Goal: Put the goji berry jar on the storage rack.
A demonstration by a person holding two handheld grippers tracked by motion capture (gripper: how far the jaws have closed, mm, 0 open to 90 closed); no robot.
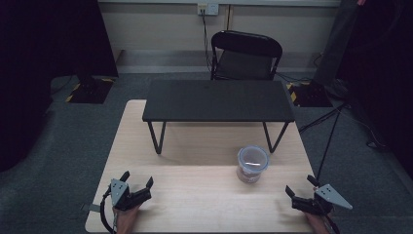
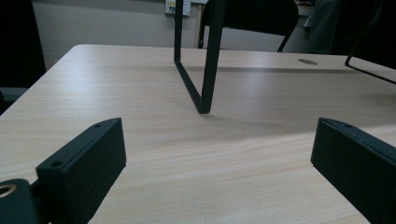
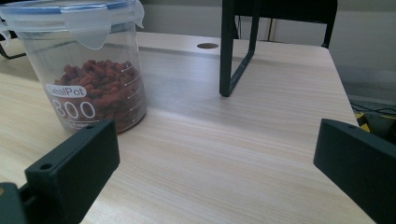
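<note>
High view: I'm at the near edge of the light wooden table [image 1: 195, 195]. My left gripper [image 1: 138, 187] sits at the near-left corner, jaws spread apart, nothing between them. My right gripper [image 1: 298, 190] is at the near-right corner, jaws also apart and empty. Landmark is the clear plastic jar [image 1: 252, 165] with its snap-on lid: it stands upright on the table, right of centre, closer to my right gripper than my left, clear of both. Behind the jar a low black shelf [image 1: 218, 100] on thin metal legs spans the far half of the table; the jar sits just in front of its right leg. A black chair [image 1: 246, 56] stands on the floor beyond the shelf, with a wall socket [image 1: 208, 9] above it.

Left gripper view: both black jaws wide apart, bare tabletop [image 2: 187, 154] between them. One shelf leg [image 2: 201, 60] straight ahead, foot resting on the wood. A small round hole [image 2: 307, 61] in the table surface further back to the right.

Right gripper view: jaws apart, gripping nothing. The jar [image 3: 88, 70] is ahead and left, just past my left-hand jaw, not touching as far as I can tell. Reddish-brown pellets [image 3: 100, 91] fill roughly the lower half; label reads "SealPot 800". Lid on, side flap visible. Shelf leg [image 3: 233, 51] to the right of the jar, the round hole [image 3: 207, 45] behind.
</note>
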